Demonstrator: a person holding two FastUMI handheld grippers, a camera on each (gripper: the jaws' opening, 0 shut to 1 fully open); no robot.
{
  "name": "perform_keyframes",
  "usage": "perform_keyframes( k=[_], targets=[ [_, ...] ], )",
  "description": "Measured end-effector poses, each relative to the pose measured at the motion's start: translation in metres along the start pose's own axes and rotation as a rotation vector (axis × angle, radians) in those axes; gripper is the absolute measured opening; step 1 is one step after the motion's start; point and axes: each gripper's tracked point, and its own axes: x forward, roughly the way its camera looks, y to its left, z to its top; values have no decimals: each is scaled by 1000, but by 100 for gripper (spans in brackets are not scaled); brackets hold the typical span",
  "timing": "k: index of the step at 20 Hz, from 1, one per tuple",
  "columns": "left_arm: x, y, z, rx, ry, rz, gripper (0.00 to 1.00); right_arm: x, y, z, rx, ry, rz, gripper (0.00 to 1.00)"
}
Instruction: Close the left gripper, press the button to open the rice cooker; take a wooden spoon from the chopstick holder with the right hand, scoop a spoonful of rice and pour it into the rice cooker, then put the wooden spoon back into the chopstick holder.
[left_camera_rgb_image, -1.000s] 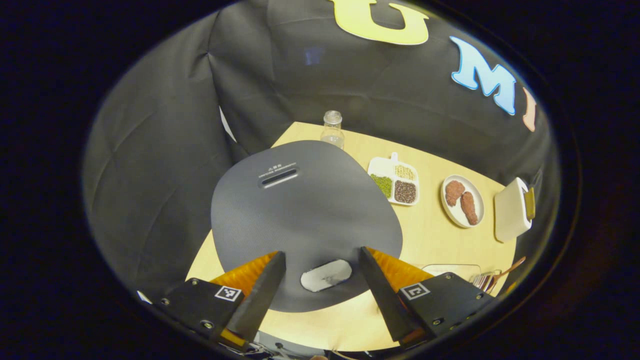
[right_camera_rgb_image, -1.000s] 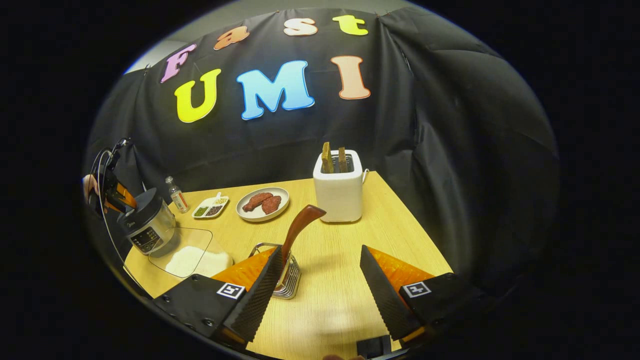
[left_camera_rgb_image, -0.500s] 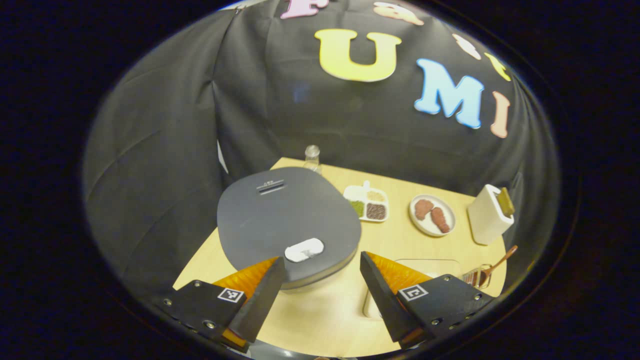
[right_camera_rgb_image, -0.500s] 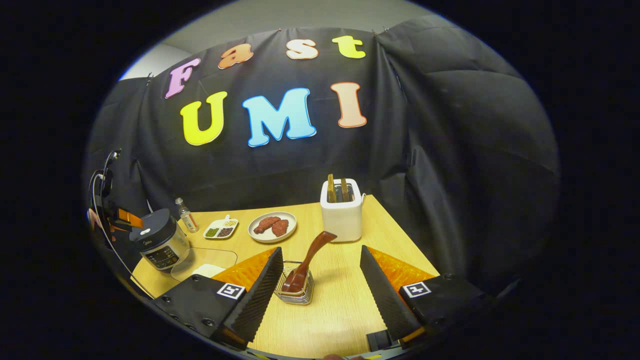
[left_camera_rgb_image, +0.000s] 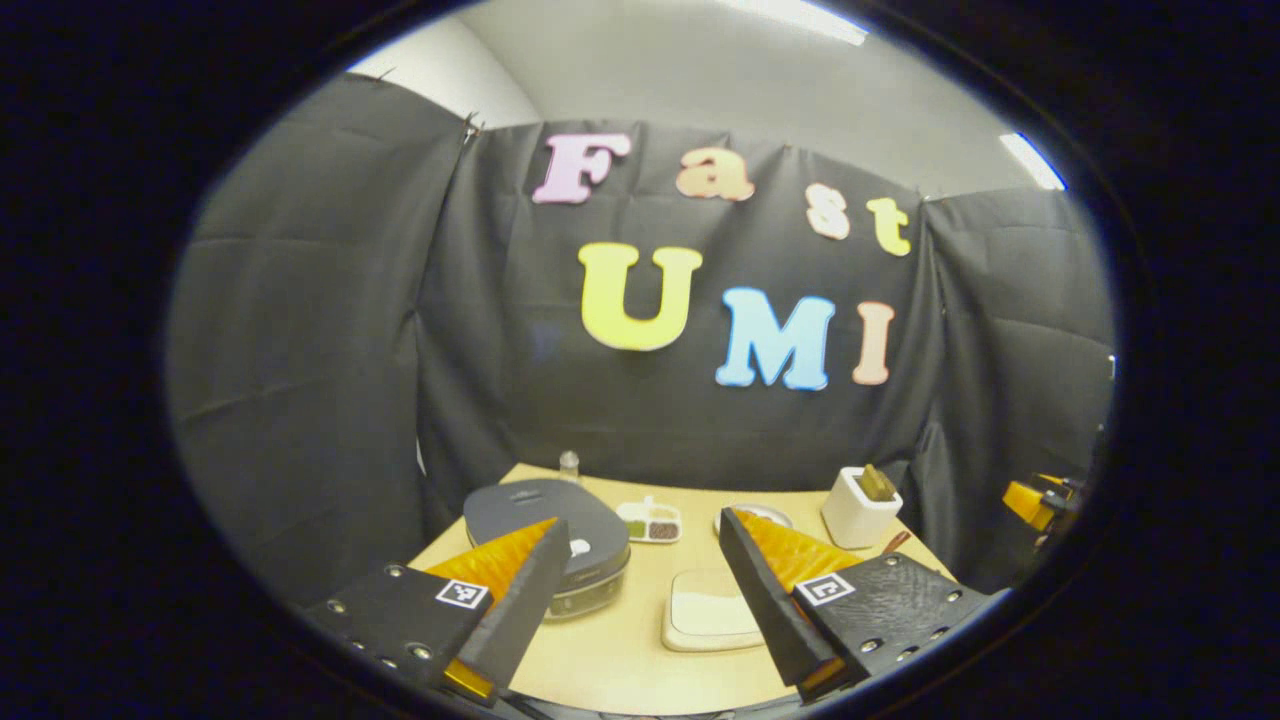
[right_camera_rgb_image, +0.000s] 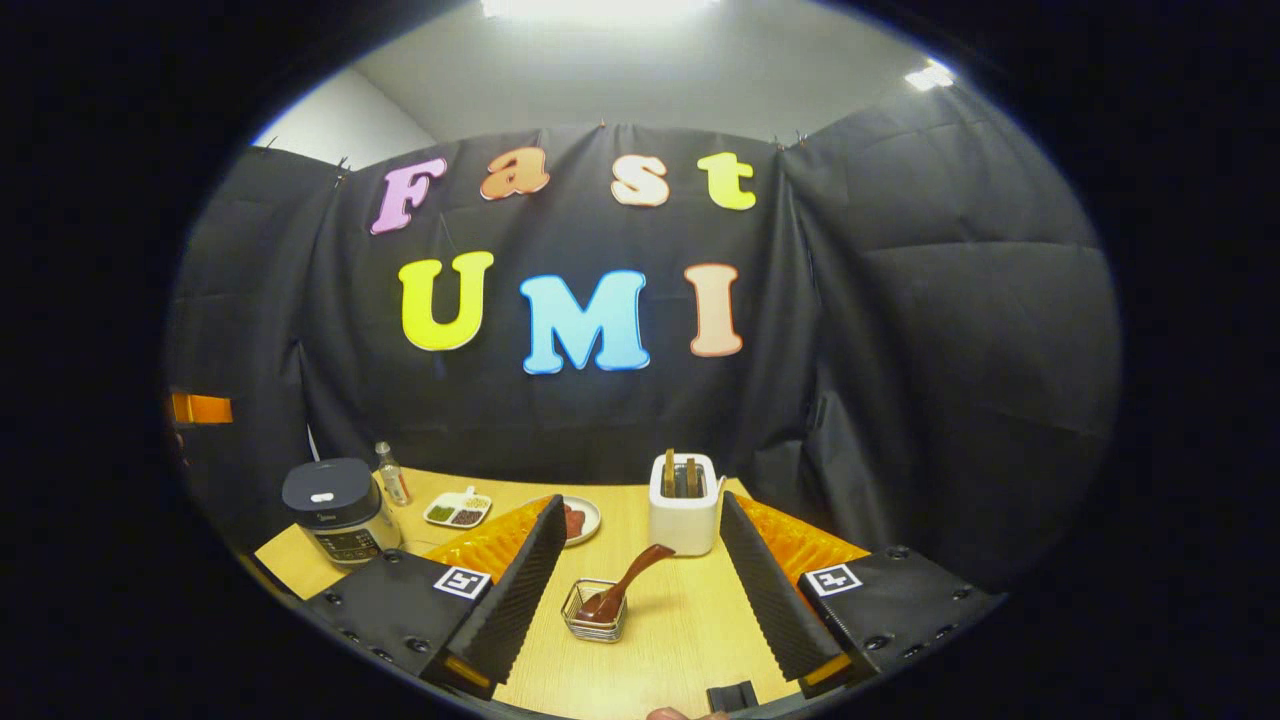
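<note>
Table (right_camera_rgb_image: 690, 640): rice cooker (right_camera_rgb_image: 332, 508) (lid down), both tongs agape.

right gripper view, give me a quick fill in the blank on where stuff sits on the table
1. The wooden spoon leans in the wire ____.
2. The rice cooker has its lid ____.
3. Two slices stand in the white ____.
4. The right tool is ____, holding nothing.

Missing words: chopstick holder; shut; toaster; open
</note>
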Motion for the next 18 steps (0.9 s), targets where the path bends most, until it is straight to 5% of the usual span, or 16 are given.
perform_keyframes(
  k=[3,8,18],
  targets=[
    [-50,-5,21,35,-95,-11,96,-27,10,13,50,-42,14,98],
    [-103,0,16,-53,-152,0,97,-53,7,11,35,-35,-20,98],
    [-126,45,-13,-87,-121,38,97,-37,40,36,26,-69,-9,98]
  ],
)
